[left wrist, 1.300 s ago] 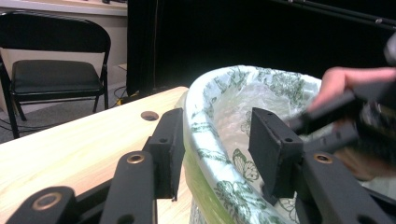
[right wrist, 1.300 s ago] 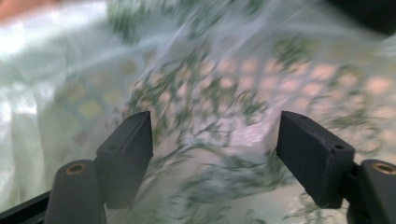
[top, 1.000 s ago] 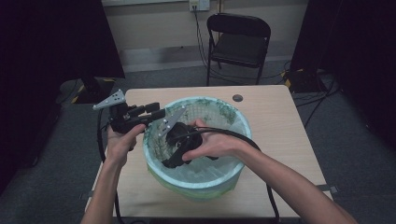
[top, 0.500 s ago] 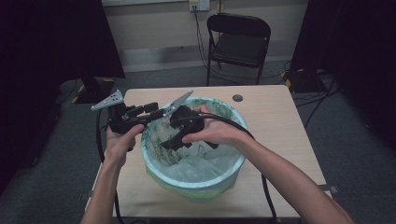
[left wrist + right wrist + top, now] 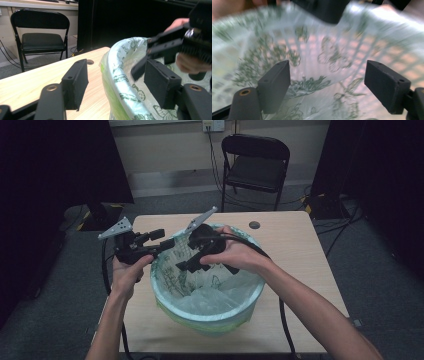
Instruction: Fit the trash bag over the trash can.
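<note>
A round mesh basket (image 5: 207, 316) lined with a pale green printed bag (image 5: 220, 292) stands on the wooden table (image 5: 295, 245). My left gripper (image 5: 167, 244) is at the basket's left rim. In the left gripper view its jaws (image 5: 117, 68) straddle the bag-covered rim (image 5: 122, 45) without pressing on it; they have just been opening. My right gripper (image 5: 187, 265) is held over the basket's left inner side, jaws apart. In the right gripper view it (image 5: 327, 75) faces the bag's inner wall (image 5: 317, 50) with nothing between the pads.
A black folding chair (image 5: 255, 165) stands beyond the table's far edge. A small dark round spot (image 5: 254, 225) lies on the table behind the basket. Cables trail from both grippers down past the table's front. Dark curtains flank the room.
The right gripper has risen from deep in the basket and shifted toward its left rim. The left gripper stays at the rim, and its jaws stand wider apart.
</note>
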